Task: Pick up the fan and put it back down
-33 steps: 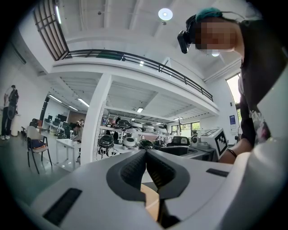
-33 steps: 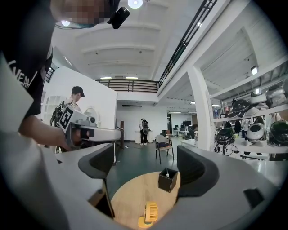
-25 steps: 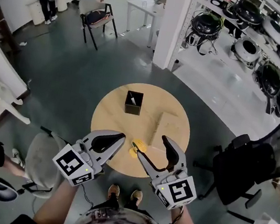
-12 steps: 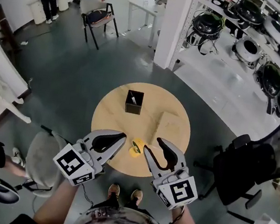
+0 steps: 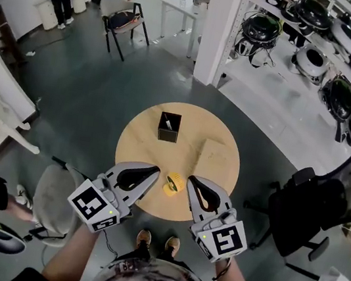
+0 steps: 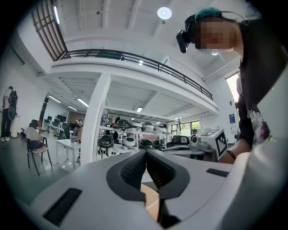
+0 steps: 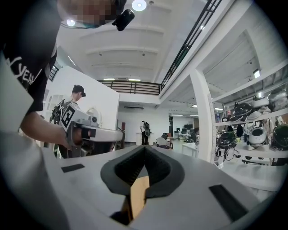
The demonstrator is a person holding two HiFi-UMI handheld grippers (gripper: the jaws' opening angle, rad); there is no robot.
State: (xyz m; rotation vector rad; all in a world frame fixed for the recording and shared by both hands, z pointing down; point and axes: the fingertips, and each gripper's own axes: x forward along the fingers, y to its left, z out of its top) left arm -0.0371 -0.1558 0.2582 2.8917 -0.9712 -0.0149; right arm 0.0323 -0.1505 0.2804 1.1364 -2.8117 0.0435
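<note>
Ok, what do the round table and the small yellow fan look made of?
Round table: pale wood or wood-look laminate, matte; light tan top, no glare. Yellow fan: probably plastic, smooth; uniform bright colour, though too small to be sure.

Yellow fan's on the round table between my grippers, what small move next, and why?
Probably reopen the right gripper and ease it toward the yellow fan. Its jaws have just been closing and meet on nothing, while the fan sits untouched on the table just beside its tip.
</note>
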